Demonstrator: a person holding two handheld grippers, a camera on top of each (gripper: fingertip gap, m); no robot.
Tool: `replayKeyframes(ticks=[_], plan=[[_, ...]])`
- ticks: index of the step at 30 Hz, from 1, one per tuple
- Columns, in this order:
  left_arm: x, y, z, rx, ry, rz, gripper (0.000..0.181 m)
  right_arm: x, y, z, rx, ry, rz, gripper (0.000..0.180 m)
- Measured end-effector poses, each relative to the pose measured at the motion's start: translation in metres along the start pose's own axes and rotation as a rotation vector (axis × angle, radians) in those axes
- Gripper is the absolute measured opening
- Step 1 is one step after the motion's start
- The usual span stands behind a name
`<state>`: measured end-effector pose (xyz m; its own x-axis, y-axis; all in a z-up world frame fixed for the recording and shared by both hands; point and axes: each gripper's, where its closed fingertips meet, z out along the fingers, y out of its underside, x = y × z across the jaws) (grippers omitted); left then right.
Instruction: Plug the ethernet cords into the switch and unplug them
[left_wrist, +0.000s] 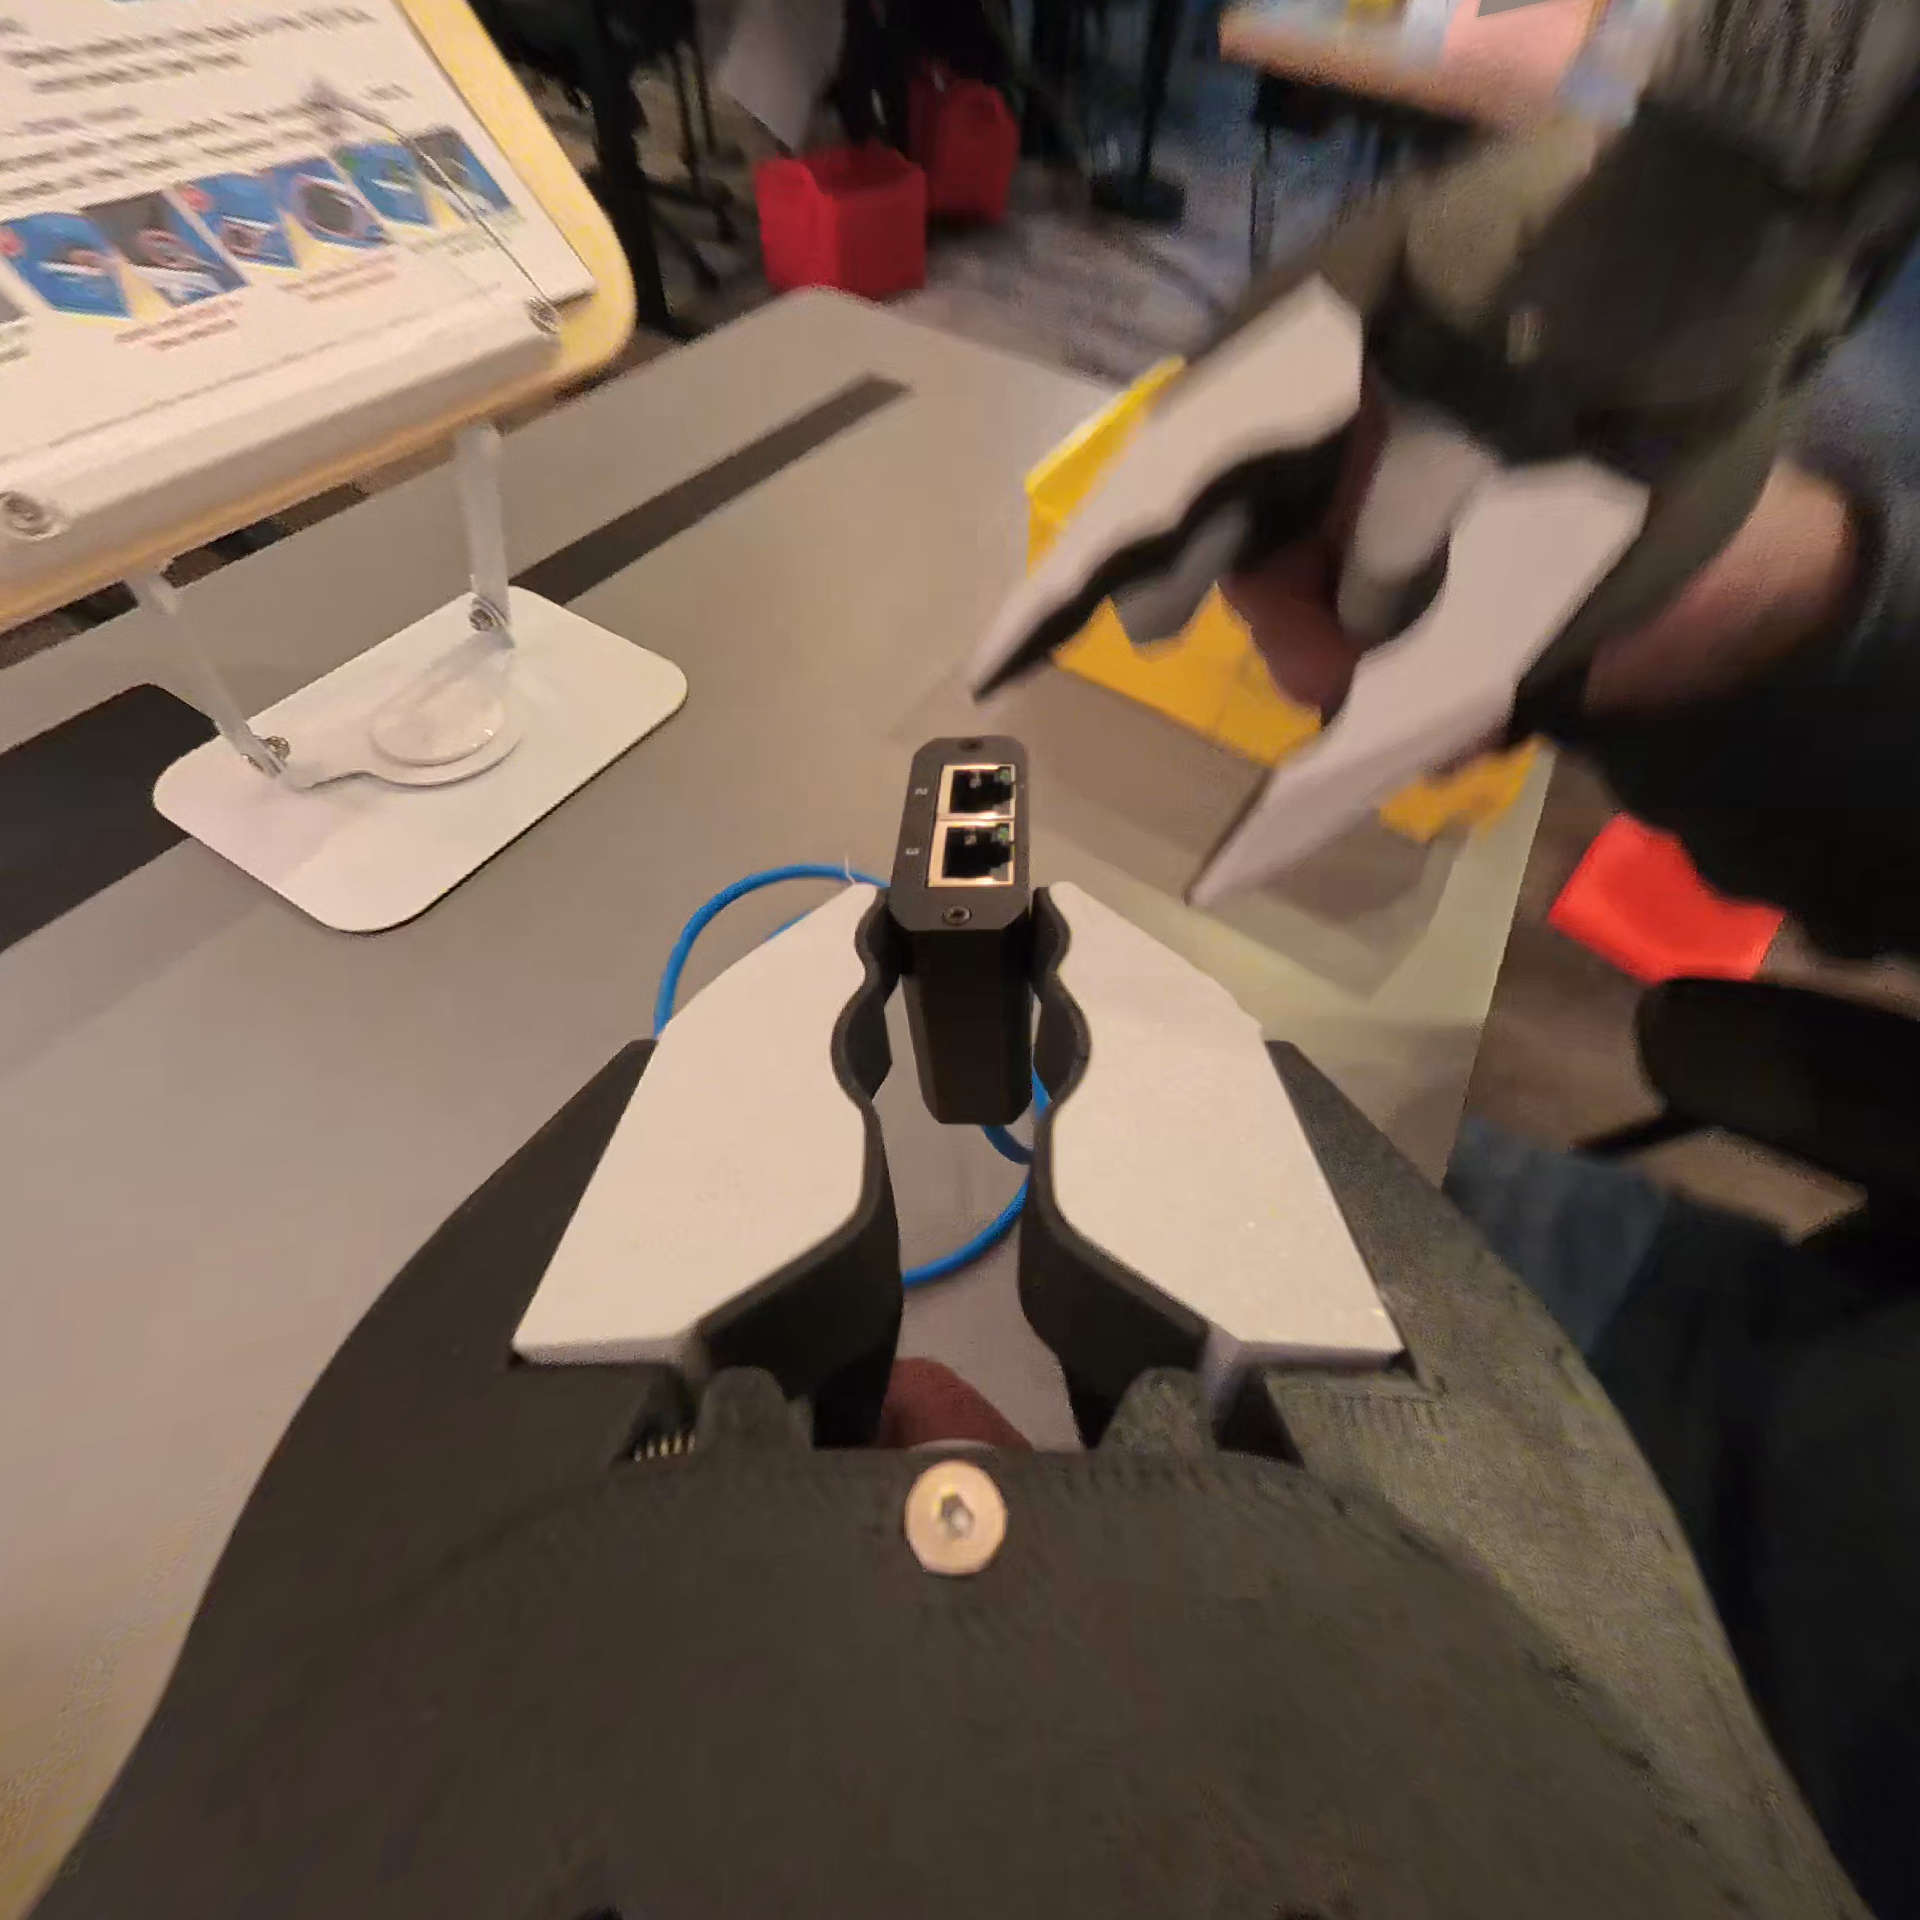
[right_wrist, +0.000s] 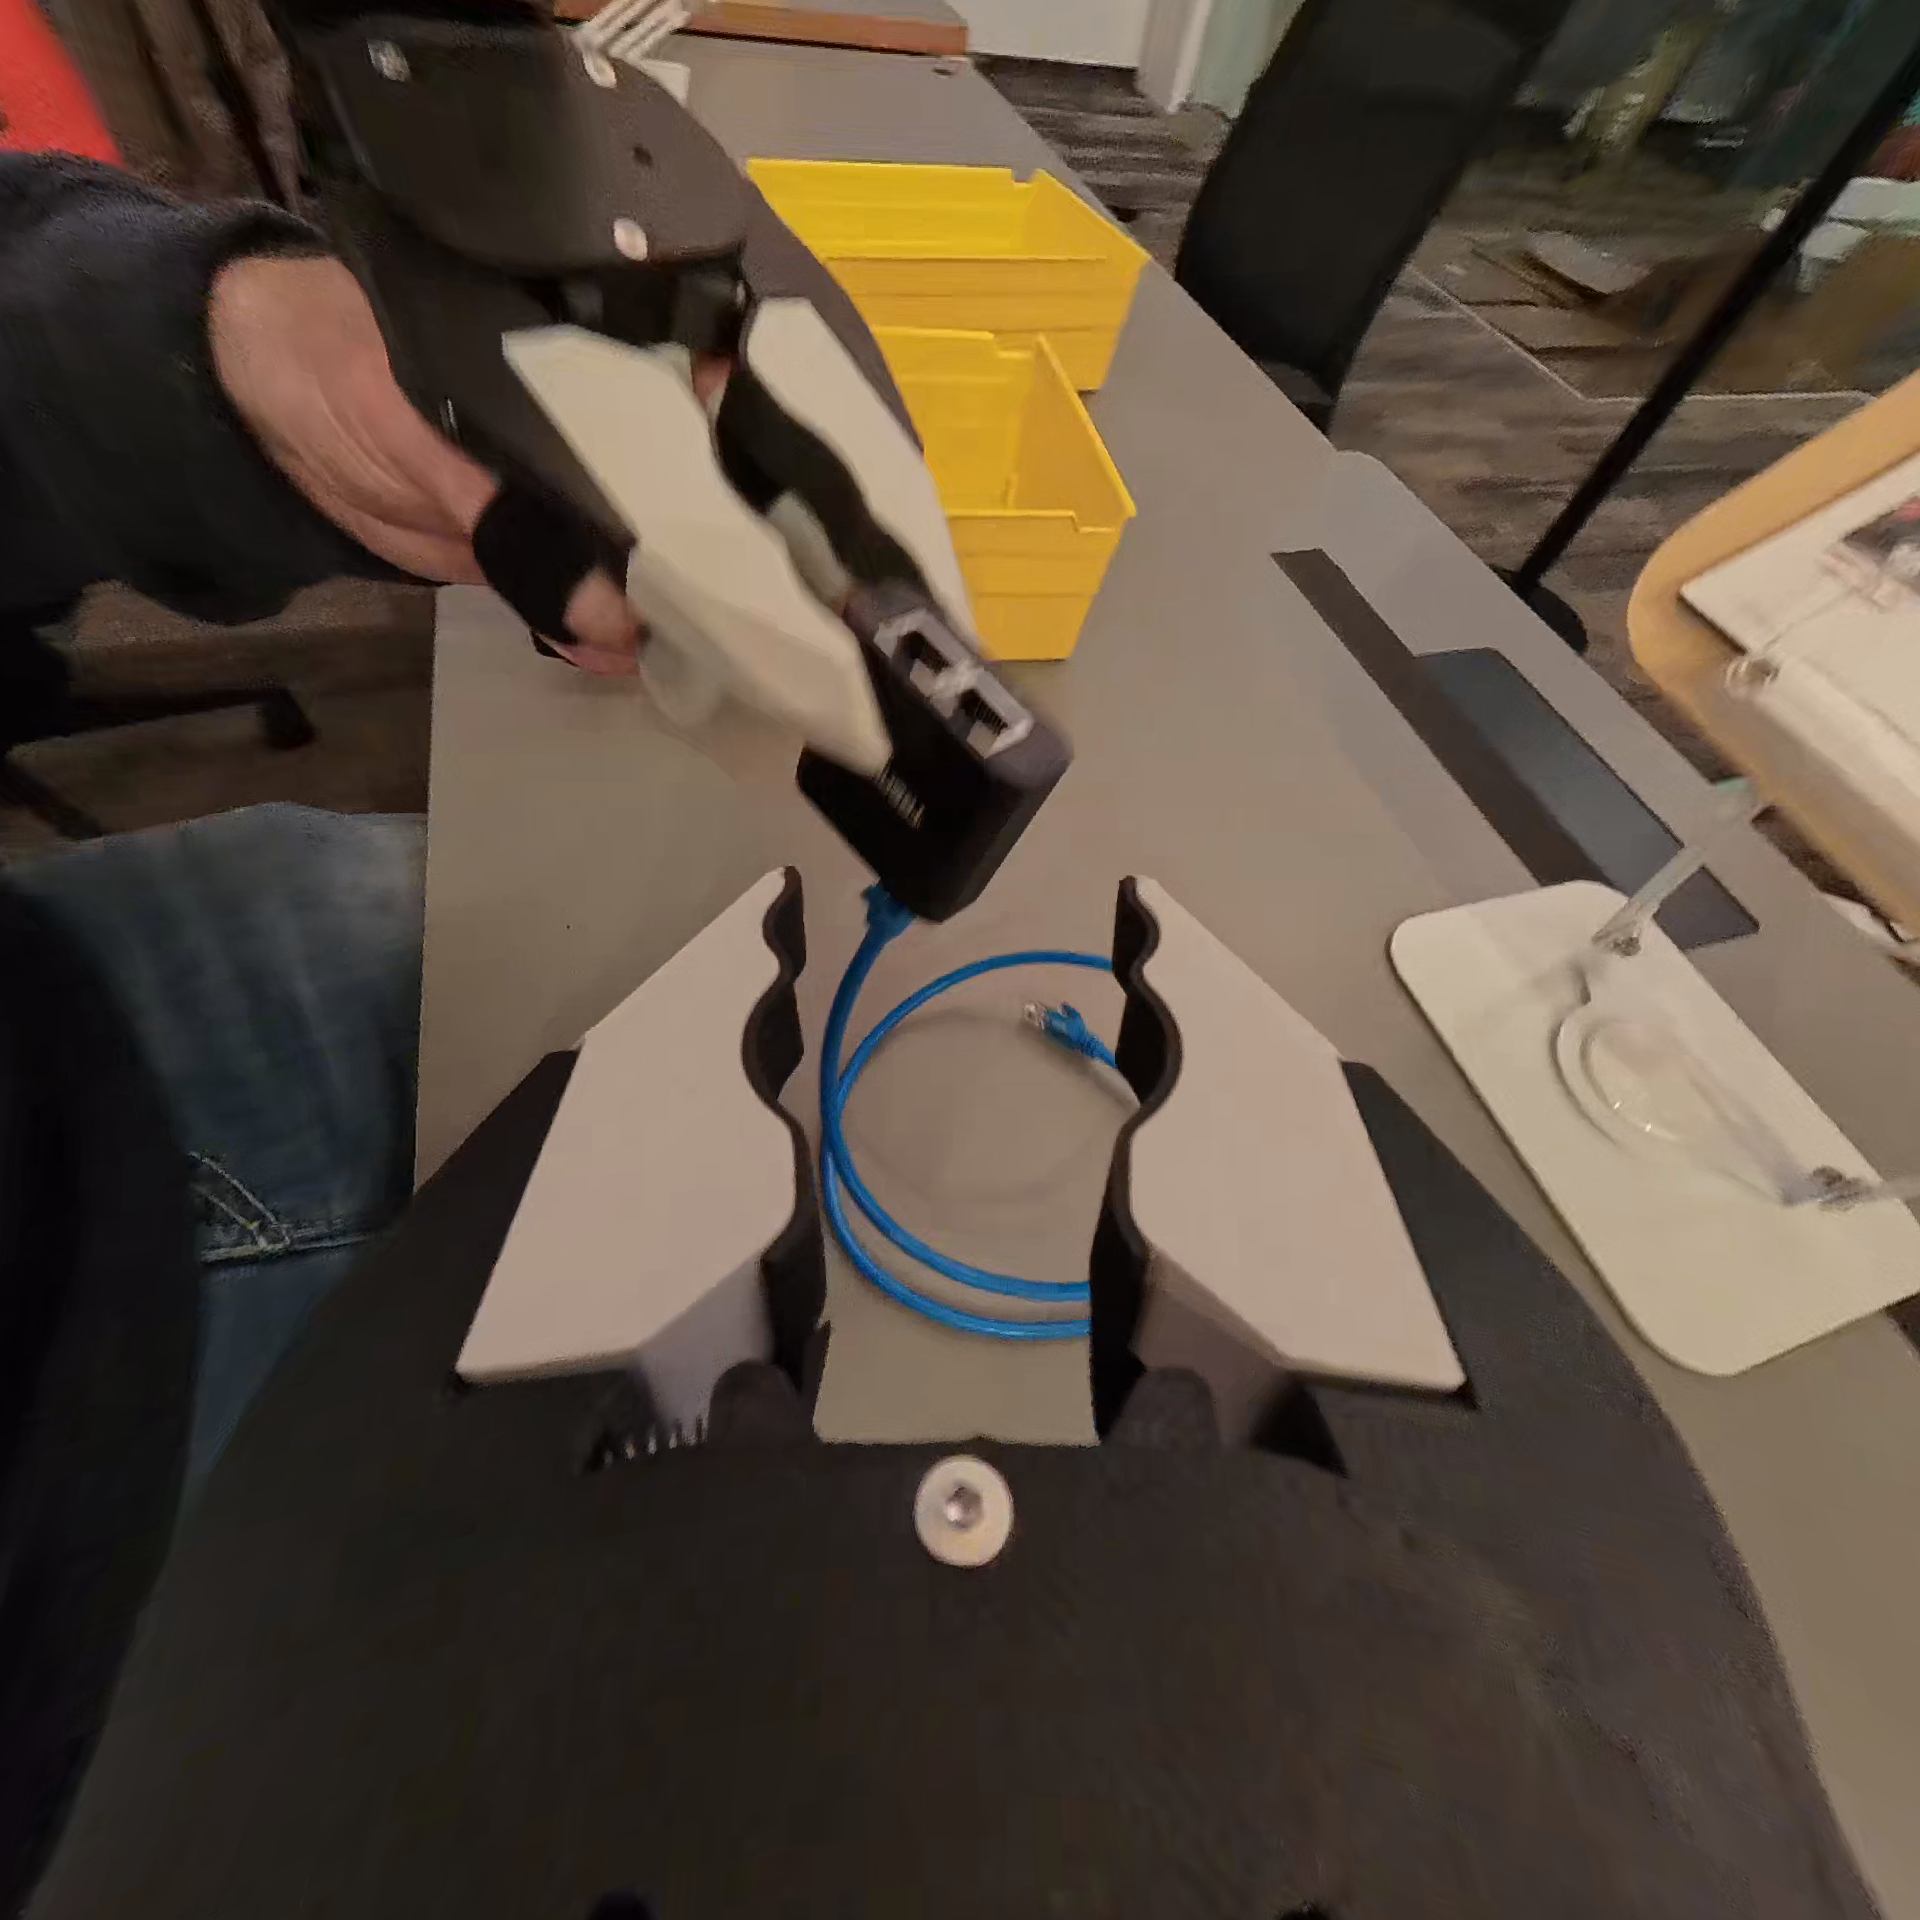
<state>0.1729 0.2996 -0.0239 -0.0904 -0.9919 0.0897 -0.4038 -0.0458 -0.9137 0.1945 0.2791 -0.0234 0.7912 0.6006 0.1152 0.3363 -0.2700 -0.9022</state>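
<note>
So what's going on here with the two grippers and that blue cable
A person is working an ethernet task. The left hand-held gripper is shut on a small black switch, held above the grey table. A blue cable is plugged into one end of it; its free plug lies on the table. The right hand-held gripper is open and empty above the cable.

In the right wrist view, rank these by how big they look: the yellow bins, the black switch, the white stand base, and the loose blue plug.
Largest to smallest as they appear:
1. white stand base and yellow bins: too close to rank, and the base sits nearer the camera
2. black switch, held in the left gripper
3. loose blue plug
</note>
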Motion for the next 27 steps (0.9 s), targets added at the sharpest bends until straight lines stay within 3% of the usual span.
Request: replayKeyframes(ticks=[3, 7, 13, 16, 21, 27], plan=[[-0.002, -0.014, -0.004, 0.137, 0.009, -0.151, 0.024, -0.013, 0.028, 0.020, -0.047, 0.046, 0.038, 0.062], [0.005, -0.025, -0.005, 0.231, 0.021, -0.225, 0.023, -0.019, 0.025, 0.037, -0.006, 0.096, 0.022, 0.017], [0.006, -0.025, -0.016, 0.275, 0.060, -0.200, 0.024, -0.018, 0.019, 0.033, 0.003, 0.021, 0.011, 0.008], [0.009, -0.022, -0.021, 0.238, 0.057, -0.039, 0.033, -0.023, 0.020, 0.024, -0.052, -0.090, -0.006, 0.007], [0.026, -0.013, -0.021, 0.085, 0.038, 0.367, 0.064, -0.038, 0.023, 0.014, -0.180, -0.295, -0.044, 0.007], [0.046, 0.000, -0.017, -0.005, 0.080, 0.665, 0.089, -0.057, 0.025, -0.004, -0.302, -0.564, -0.103, 0.007]])
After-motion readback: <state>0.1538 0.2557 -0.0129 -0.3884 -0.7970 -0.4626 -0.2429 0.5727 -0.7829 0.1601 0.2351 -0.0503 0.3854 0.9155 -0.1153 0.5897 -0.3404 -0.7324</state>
